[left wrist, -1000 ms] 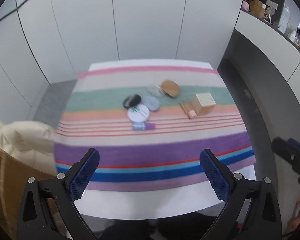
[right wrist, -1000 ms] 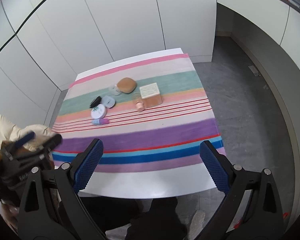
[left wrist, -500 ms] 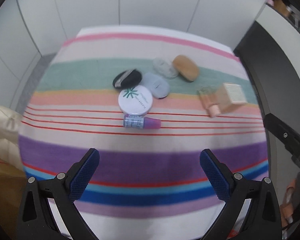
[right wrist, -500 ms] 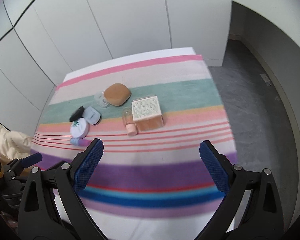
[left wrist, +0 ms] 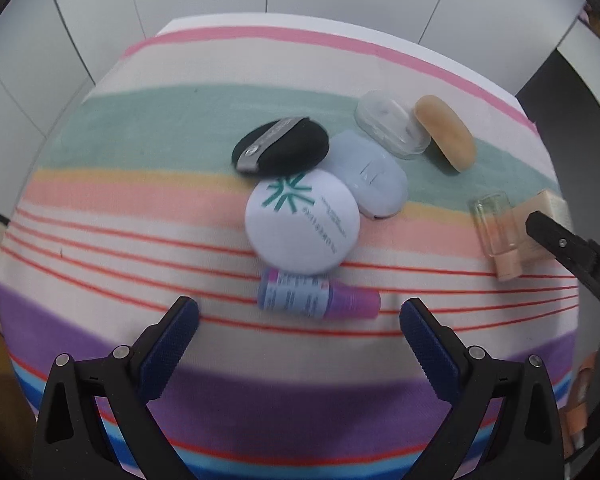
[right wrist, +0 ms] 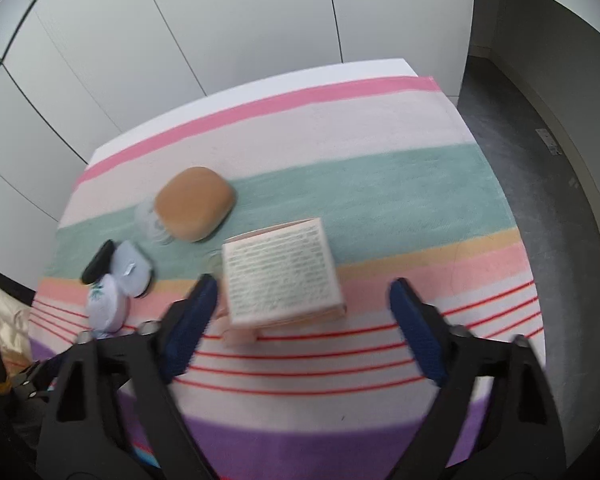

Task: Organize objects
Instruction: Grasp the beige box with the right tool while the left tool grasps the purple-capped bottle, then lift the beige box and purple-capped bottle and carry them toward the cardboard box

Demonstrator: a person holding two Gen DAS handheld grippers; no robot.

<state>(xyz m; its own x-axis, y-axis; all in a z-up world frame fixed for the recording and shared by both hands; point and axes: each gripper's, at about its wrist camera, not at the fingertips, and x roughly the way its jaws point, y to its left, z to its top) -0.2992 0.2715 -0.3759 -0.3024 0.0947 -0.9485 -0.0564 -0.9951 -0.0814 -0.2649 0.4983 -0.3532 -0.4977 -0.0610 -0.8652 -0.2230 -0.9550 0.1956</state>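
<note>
Since the earlier frames both grippers have dropped toward the striped cloth, so the cluster of cosmetics now fills each view. The left gripper stands wide and empty, its jaws straddling open cloth just short of the purple tube, which lies on its side at 12 o'clock from the fingertips; that reads as a line-up for a pick, with the tube the nearest loose item. Behind the tube, touching it, sits the white compact, with the black puff at its 11 o'clock and the pale case at its 2 o'clock, the three overlapping or pressed together. The clear lid and the tan sponge lie beyond, side by side. The right gripper has just been narrowing its jaws, though they are parted and press on nothing; the box lies between and just beyond the fingertips, probably the reason for the narrowing. The peach bottle lies against the box's left side, partly hidden behind the right gripper's left finger, so closing here could catch it too.
</note>
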